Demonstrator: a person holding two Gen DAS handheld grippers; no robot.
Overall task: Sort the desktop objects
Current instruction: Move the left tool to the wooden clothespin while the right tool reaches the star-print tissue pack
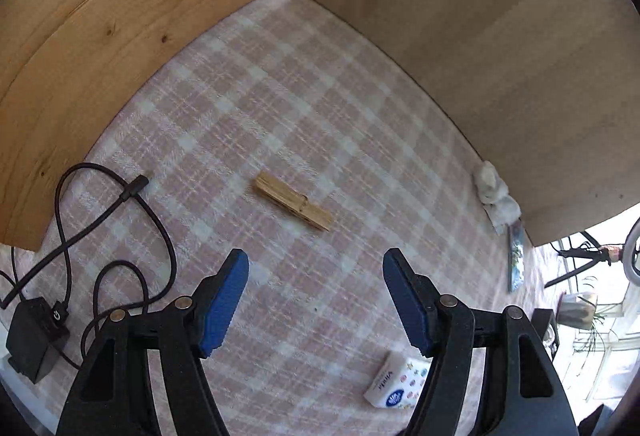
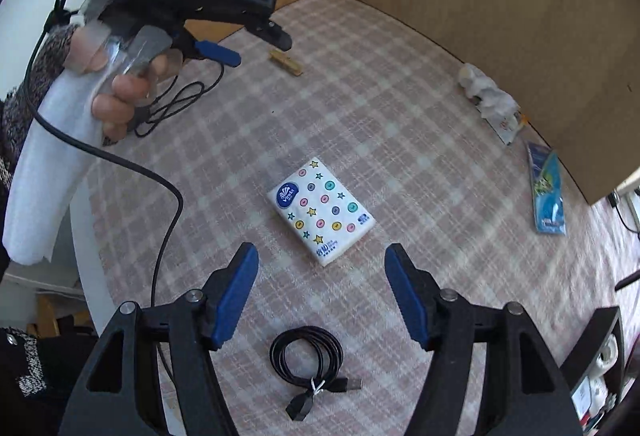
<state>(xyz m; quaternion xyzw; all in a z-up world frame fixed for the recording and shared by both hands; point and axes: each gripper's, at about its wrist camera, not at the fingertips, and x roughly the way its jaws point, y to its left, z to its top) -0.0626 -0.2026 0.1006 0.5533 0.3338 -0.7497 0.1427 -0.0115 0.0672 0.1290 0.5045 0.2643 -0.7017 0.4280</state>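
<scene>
Both tongs are hanging released and empty: the left tongs [image 1: 315, 268] over the clothespin [image 1: 294, 200], the right tongs [image 2: 321, 264] nearer the tissue pack [image 2: 320, 211]. Beyond the clothespin, a loose cable [image 1: 120, 211] is sprawling on the worktop [image 1: 320, 107]; a careless sweep risks snagging it.

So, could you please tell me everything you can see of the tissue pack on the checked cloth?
The tissue pack is a small, flat, white soft-wrapped rectangle printed with coloured buttons and stars, a round blue logo at one corner and blue print along the near end. It looks sealed. It lies flat, face up, turned diagonally on the pink checked tablecloth, ahead of the open right claw, untouched. A coiled black cable lies apart, nearer the camera.
</scene>
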